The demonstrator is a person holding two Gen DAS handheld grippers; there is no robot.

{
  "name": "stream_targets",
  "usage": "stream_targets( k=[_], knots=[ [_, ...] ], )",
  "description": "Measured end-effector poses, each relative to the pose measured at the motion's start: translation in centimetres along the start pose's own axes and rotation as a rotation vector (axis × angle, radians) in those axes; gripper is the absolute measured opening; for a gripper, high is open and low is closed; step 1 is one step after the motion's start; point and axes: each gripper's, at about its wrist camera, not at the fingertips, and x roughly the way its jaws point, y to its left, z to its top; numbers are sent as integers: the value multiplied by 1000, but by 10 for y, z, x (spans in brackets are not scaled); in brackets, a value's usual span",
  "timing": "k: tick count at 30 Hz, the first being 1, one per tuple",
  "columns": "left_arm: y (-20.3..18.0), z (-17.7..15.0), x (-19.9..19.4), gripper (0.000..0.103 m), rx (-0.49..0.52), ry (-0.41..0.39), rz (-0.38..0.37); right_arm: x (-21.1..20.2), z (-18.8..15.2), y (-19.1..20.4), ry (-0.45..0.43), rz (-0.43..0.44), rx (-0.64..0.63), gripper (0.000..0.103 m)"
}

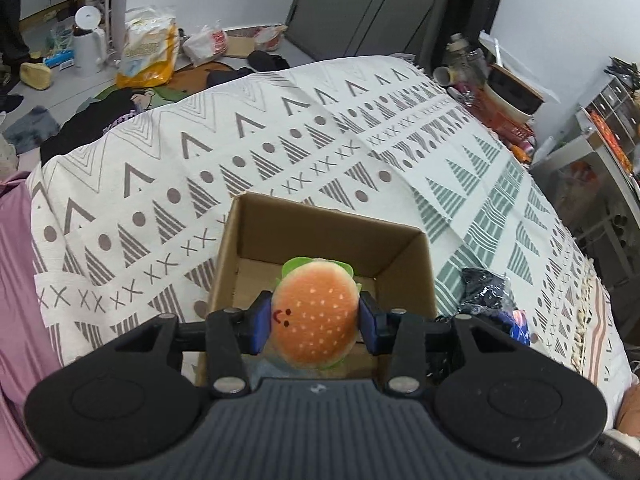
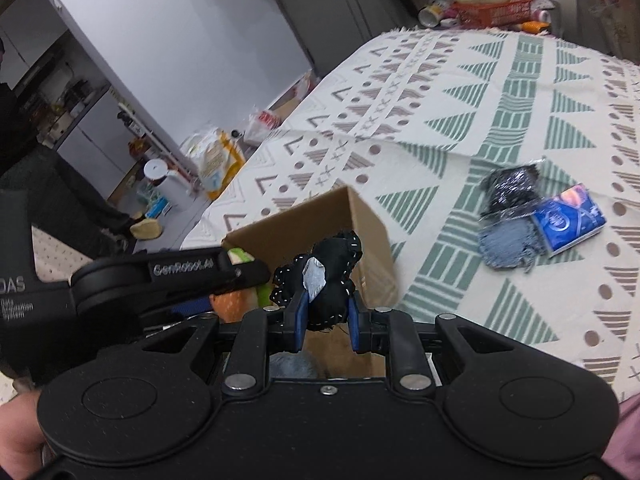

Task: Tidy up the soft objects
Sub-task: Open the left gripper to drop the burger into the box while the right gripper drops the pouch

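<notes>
The left gripper (image 1: 315, 322) clamps its blue pads on either side of a round orange plush hamburger with a green felt lettuce fringe (image 1: 315, 316), its sesame-dotted bun top and small stitched face turned toward the camera, held above the open brown cardboard box (image 1: 256, 236). The right gripper (image 2: 326, 316) pinches a crumpled black fabric piece with white-stitched edges and a grey tag (image 2: 324, 276), bunched upward beyond the fingertips over the same box. The box floor is largely hidden, and it stands on a patterned white cloth (image 1: 160, 184) near a blurred blue packet (image 2: 568, 220).

One cardboard box (image 1: 256, 220), two grippers, five soft objects
</notes>
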Motion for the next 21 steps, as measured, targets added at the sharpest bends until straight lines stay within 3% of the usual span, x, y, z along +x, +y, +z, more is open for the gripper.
stream_targets(
  k=[4,9,21],
  knots=[
    [-1,1,2,49,10,16,30,6,-3,5,21,2,-25,28],
    [-5,3,-1,64,-2,13,27,-5,-2,-3,18,2,-11,48],
    [-37,-2,-16,68,60,-11,-3,-48,10,-60,-15,-82,34,55]
  ],
)
